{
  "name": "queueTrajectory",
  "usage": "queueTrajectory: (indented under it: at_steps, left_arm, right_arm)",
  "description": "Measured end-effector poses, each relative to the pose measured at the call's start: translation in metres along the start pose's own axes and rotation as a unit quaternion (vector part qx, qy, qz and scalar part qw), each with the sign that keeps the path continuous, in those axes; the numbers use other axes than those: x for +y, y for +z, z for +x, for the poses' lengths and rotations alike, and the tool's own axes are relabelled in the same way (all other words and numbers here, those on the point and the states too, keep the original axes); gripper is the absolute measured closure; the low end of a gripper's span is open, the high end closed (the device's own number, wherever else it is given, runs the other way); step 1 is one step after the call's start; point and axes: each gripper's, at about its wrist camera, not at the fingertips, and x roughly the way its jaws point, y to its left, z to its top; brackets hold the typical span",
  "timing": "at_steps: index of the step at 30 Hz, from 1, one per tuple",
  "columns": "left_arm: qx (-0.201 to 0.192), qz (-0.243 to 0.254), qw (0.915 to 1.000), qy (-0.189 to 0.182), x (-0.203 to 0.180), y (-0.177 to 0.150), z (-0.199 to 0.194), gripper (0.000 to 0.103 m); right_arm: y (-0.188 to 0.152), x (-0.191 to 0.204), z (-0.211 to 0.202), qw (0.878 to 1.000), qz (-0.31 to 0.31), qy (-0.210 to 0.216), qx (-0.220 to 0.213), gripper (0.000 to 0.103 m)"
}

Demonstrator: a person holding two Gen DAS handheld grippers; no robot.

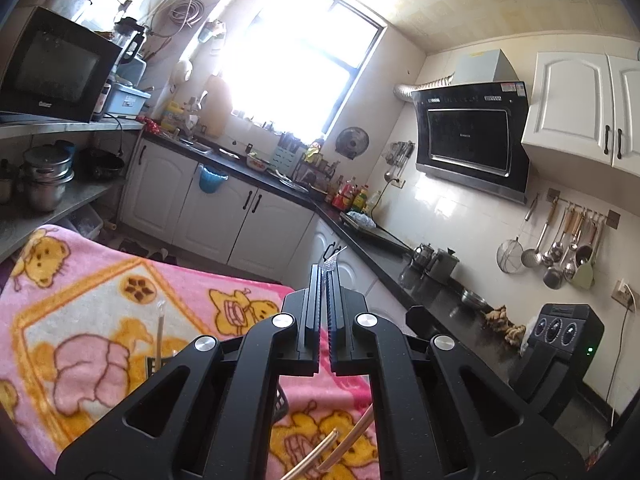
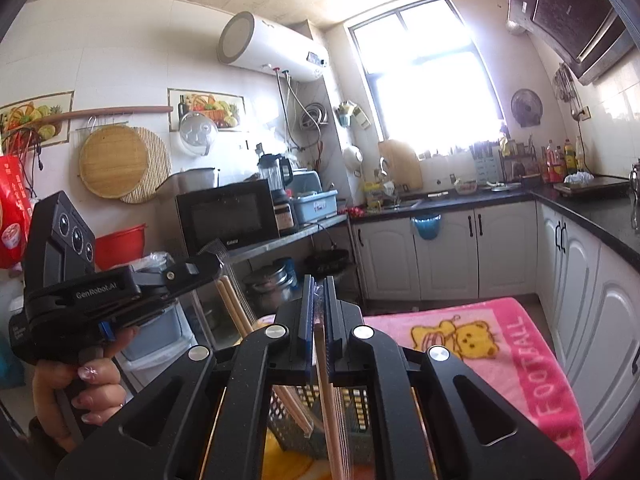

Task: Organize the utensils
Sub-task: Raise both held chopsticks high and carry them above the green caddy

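With both raised | L hand-held gripper (image 1: 325, 270) pinches wrapper (image 1: 334, 258) | R hand-held gripper (image 2: 319, 280) clamps chopsticks (image 2: 326, 380)

Microwave (image 1: 56, 66), range hood (image 1: 472, 136), pink blanket (image 1: 100, 312).

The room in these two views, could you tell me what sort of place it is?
A home kitchen, most likely: a range hood on the tiled wall, a microwave on a shelf, and ladles hanging from a rail.

Matt black plastic, fluffy cloth, clear glossy film

Below the jaws lies a fluffy pink blanket (image 1: 100, 304); between them, crinkled clear wrapper (image 1: 332, 260) over pale wooden chopsticks (image 2: 332, 420), above a black plastic mesh basket (image 2: 296, 428).
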Motion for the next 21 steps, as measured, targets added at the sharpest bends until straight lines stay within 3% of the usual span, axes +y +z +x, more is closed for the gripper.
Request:
queueTrajectory:
  at_steps: [14, 21]
  left_arm:
    - [-0.01, -0.008, 0.9995, 0.029, 0.017, 0.008, 0.027, 0.102]
    - [-0.009, -0.011, 0.9994, 0.033, 0.026, 0.004, 0.037, 0.102]
  right_arm:
    - [0.034, 0.004, 0.019, 0.997, -0.027, 0.016, -0.072, 0.098]
    - [0.034, 0.003, 0.037, 0.995, -0.042, 0.018, -0.092, 0.098]
